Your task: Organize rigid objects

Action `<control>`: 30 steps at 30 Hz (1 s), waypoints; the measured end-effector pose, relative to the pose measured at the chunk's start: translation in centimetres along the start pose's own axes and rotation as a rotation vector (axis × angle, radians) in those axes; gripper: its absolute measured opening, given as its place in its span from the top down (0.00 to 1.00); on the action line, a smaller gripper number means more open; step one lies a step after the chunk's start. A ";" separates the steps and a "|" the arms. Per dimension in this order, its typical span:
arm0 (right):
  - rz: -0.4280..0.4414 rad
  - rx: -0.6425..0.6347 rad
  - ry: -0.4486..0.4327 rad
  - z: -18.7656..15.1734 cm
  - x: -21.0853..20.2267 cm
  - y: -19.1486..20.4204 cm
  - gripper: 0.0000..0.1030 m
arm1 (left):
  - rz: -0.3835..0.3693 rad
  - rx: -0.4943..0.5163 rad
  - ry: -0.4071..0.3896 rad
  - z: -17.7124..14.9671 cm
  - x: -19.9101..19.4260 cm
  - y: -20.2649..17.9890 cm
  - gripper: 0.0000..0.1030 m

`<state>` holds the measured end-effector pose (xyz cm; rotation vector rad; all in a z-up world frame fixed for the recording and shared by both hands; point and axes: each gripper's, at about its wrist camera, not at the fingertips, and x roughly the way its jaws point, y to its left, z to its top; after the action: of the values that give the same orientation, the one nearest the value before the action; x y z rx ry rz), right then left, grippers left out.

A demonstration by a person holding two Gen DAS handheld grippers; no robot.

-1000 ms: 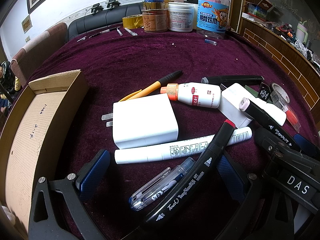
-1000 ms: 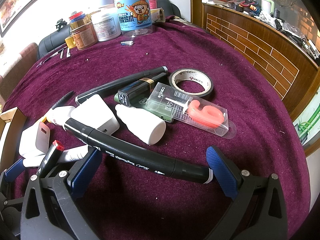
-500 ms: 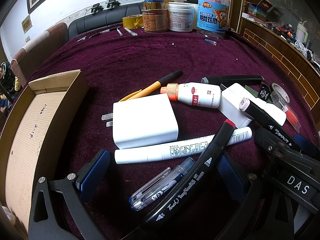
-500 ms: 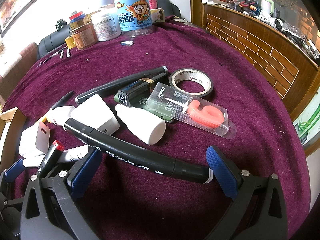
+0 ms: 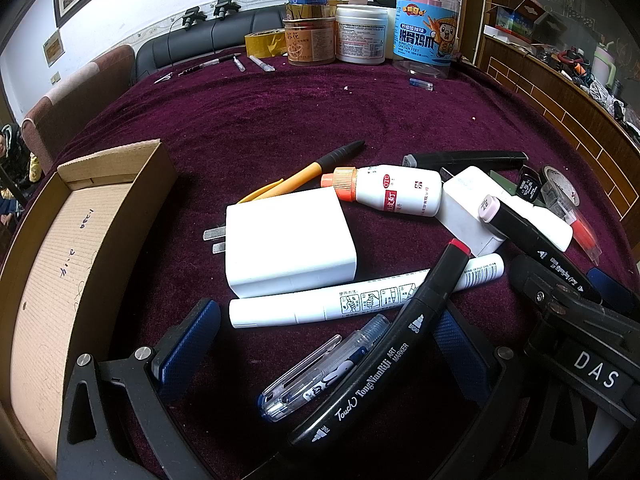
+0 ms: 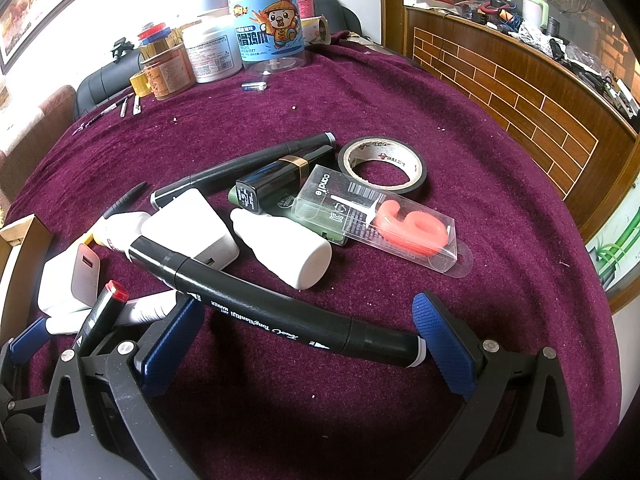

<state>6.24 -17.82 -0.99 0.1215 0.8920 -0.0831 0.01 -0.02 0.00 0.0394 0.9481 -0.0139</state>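
Note:
A pile of small objects lies on the purple cloth. In the left wrist view, my left gripper [image 5: 320,344] is open around a black red-capped art marker [image 5: 400,332], a clear pen [image 5: 320,364] and a white marker [image 5: 360,296]; a white charger [image 5: 288,248] lies beyond. An open cardboard box [image 5: 60,260] sits at left. In the right wrist view, my right gripper [image 6: 304,336] is open, with a long black art marker [image 6: 280,312] lying between its blue pads. A white bottle [image 6: 288,248], a boxed red candle [image 6: 384,220] and a tape roll [image 6: 382,164] lie beyond.
Jars and tubs [image 5: 360,36] stand at the table's far edge, with small pens [image 5: 240,62] beside them. An orange pen [image 5: 304,176] and an orange-capped bottle [image 5: 392,194] lie mid-table. A wooden counter [image 6: 520,92] runs along the right.

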 end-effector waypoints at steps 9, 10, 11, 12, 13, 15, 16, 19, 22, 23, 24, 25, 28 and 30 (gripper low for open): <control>0.000 0.000 0.000 0.0 0.0 0.0 0.00 | 0.000 0.000 0.000 0.0 0.0 0.0 0.01; 0.000 0.000 0.000 0.0 0.0 0.0 0.00 | -0.001 0.000 0.000 0.0 0.0 0.0 0.01; -0.001 0.000 0.000 0.0 0.0 0.0 0.00 | -0.001 -0.001 0.000 0.0 0.0 0.0 0.01; -0.003 0.000 0.000 0.0 0.0 0.0 0.00 | -0.001 0.000 0.000 0.0 0.1 -0.1 0.01; -0.002 0.001 0.000 0.0 0.0 0.0 0.00 | -0.001 0.000 0.000 0.0 0.1 -0.1 0.01; -0.002 0.001 0.000 0.0 0.0 0.0 0.00 | -0.001 0.000 0.000 0.0 0.1 -0.1 0.01; -0.002 0.001 0.000 0.0 0.0 0.0 0.00 | -0.001 0.000 0.000 0.0 0.1 -0.1 0.01; -0.002 0.002 0.000 0.0 0.0 0.0 0.00 | 0.000 0.000 0.000 0.0 0.1 -0.1 0.01; -0.002 0.001 0.000 0.0 0.0 0.1 0.00 | -0.002 -0.001 0.000 0.0 0.1 -0.1 0.01; -0.002 0.001 0.000 0.0 0.0 0.1 0.00 | -0.001 -0.001 0.000 0.0 0.1 -0.1 0.01; -0.002 0.002 0.000 0.0 0.0 0.1 0.00 | -0.002 -0.001 0.001 0.0 0.1 -0.1 0.01; -0.002 0.002 0.000 0.0 0.0 0.1 0.00 | -0.002 -0.001 0.001 0.1 0.1 -0.1 0.01; -0.008 -0.003 0.002 0.0 0.1 0.1 0.00 | -0.014 0.015 0.011 0.1 0.1 0.0 0.01; -0.018 -0.010 0.006 0.0 0.1 0.2 0.00 | -0.016 0.018 0.010 0.0 0.0 -0.1 0.01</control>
<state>6.36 -17.62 -1.04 0.1043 0.8997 -0.0954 0.05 -0.11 0.00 0.0479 0.9586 -0.0371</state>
